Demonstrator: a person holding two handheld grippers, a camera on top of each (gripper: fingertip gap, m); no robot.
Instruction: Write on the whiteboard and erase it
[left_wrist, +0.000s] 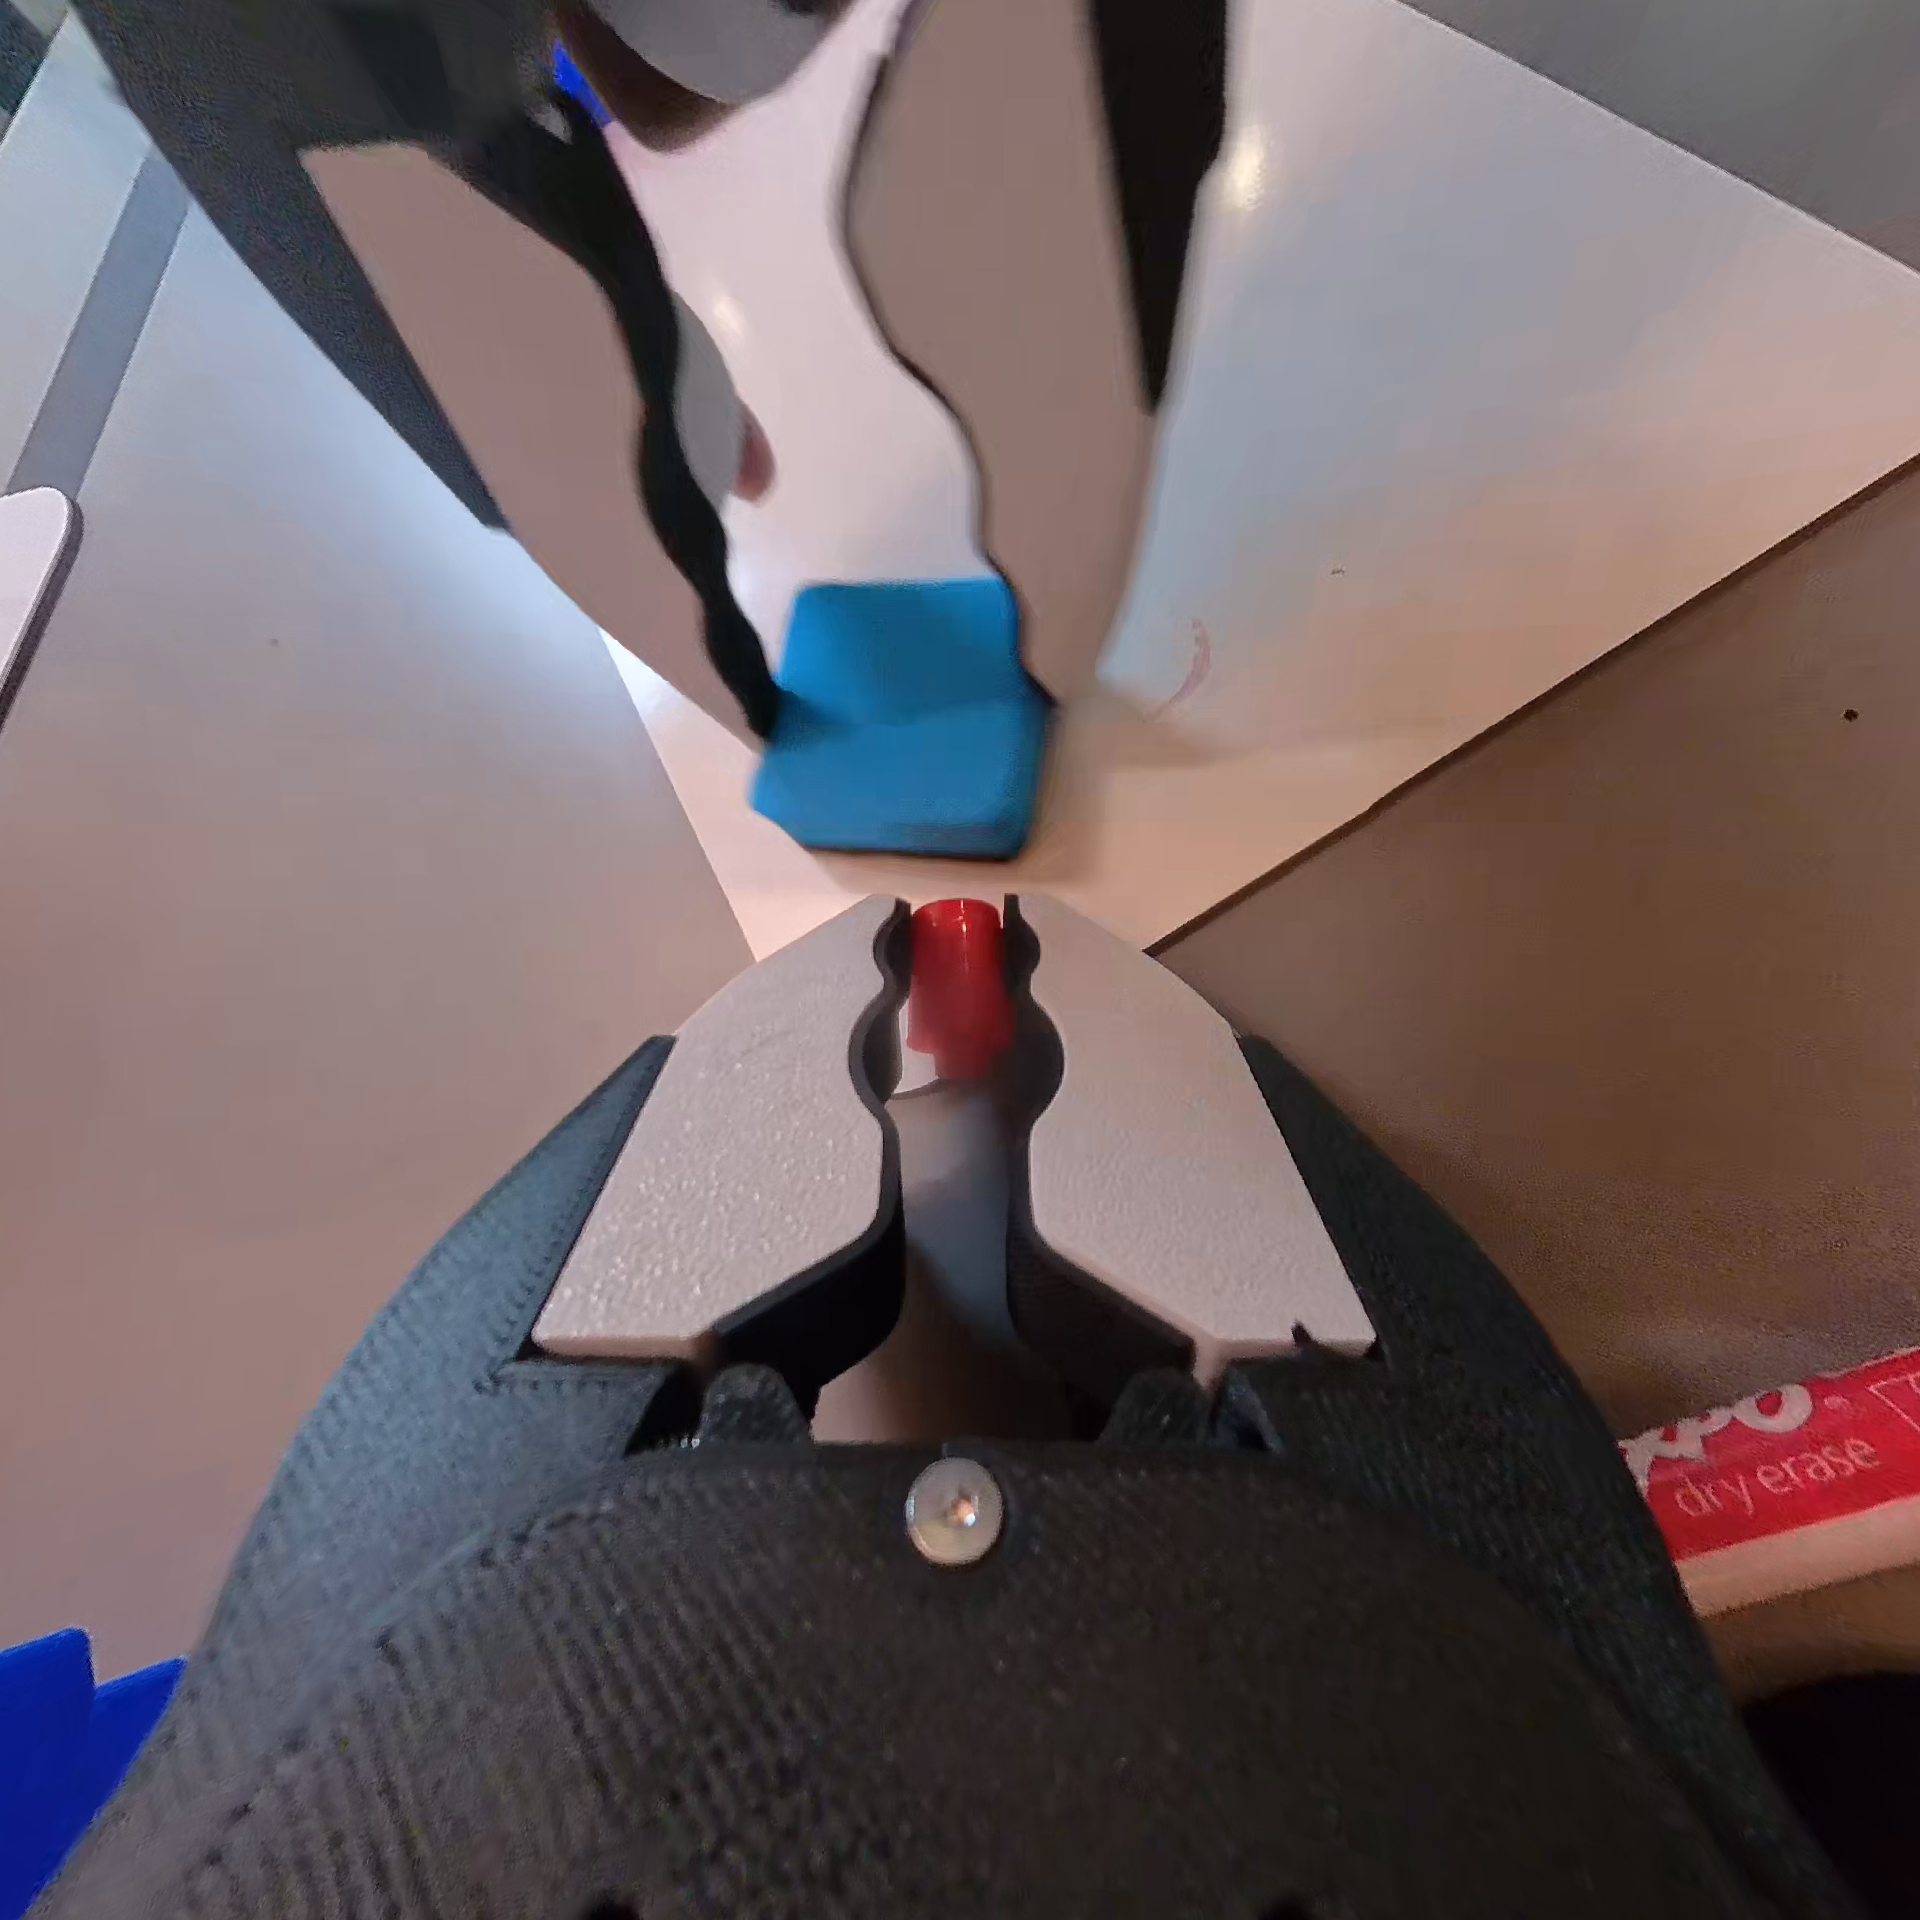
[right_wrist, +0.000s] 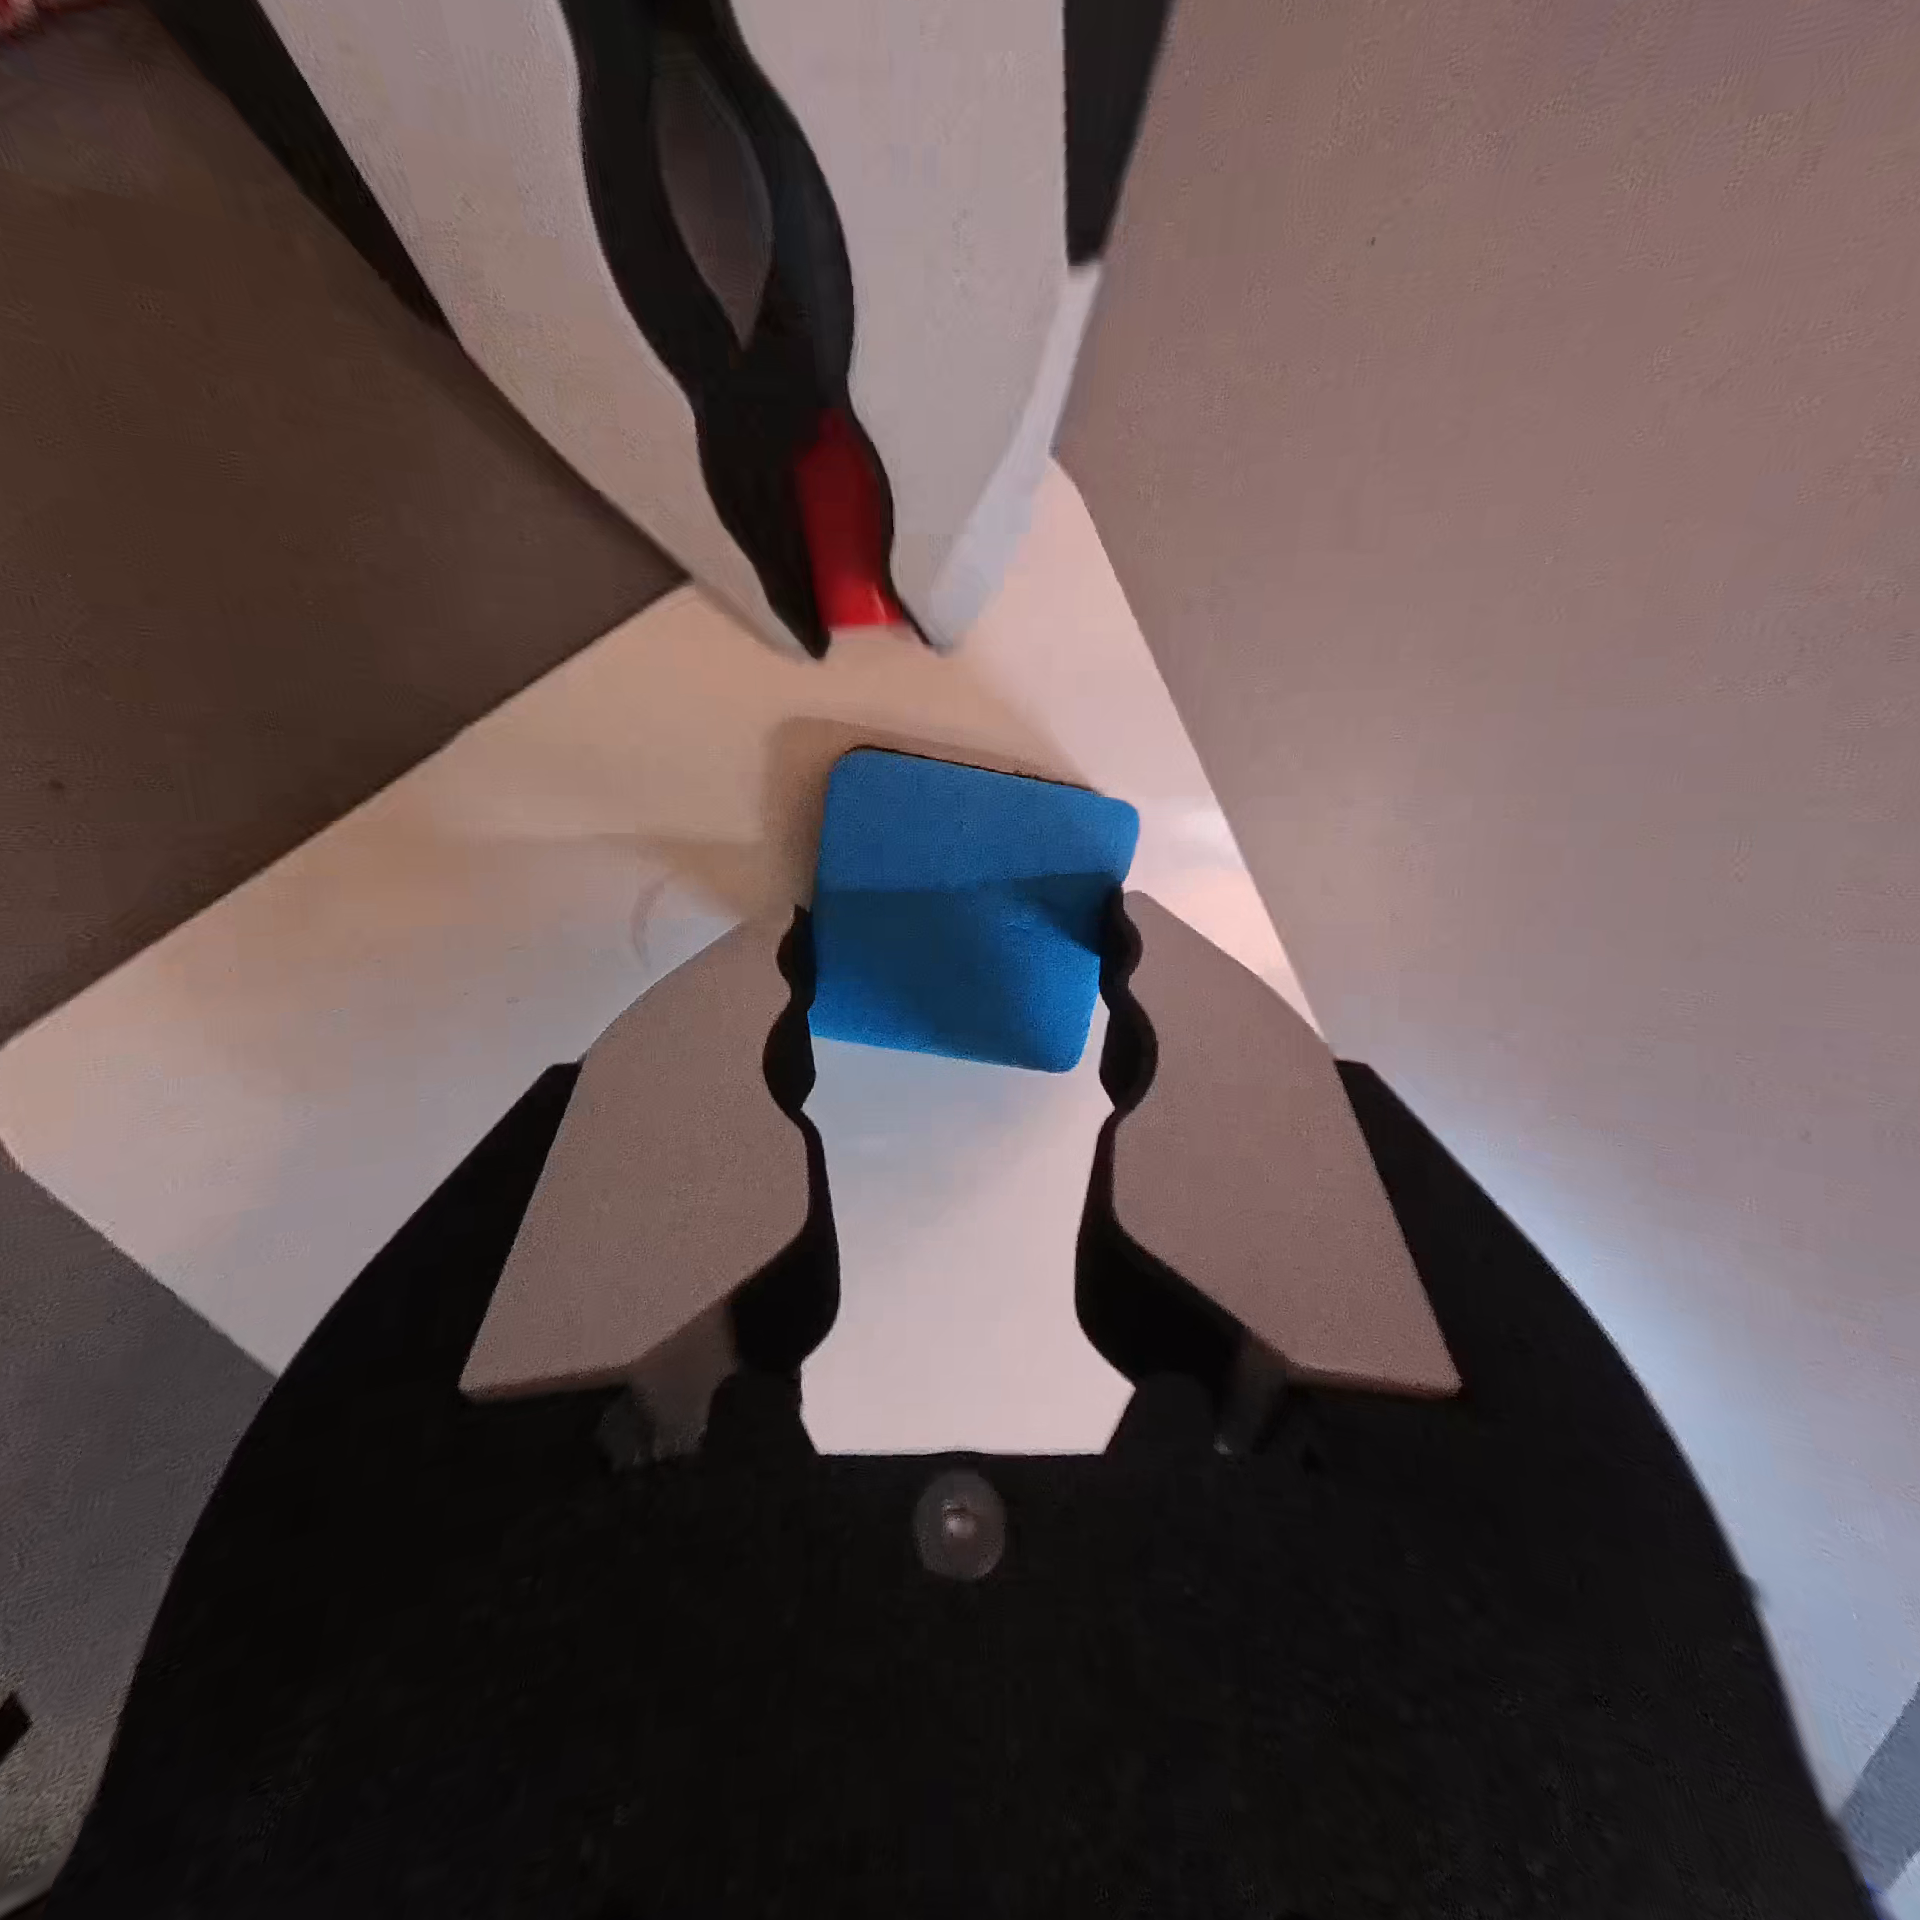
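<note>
whiteboard (right_wrist: 364, 935) on brown table (left_wrist: 1558, 935) | left gripper (left_wrist: 956, 914) pinching red marker (left_wrist: 956, 987) | right gripper (right_wrist: 961, 935) clamping blue eraser (right_wrist: 966, 883)

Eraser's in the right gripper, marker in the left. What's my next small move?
Probably slide the eraser sideways across the whiteboard toward the faint red mark beside it. The right gripper already clamps the eraser flat on the board, and the left gripper, shut on the red marker, hangs close, so keep the stroke short.

Blk tongs (left_wrist: 958, 914), grey fingers (left_wrist: 758, 1132).
</note>
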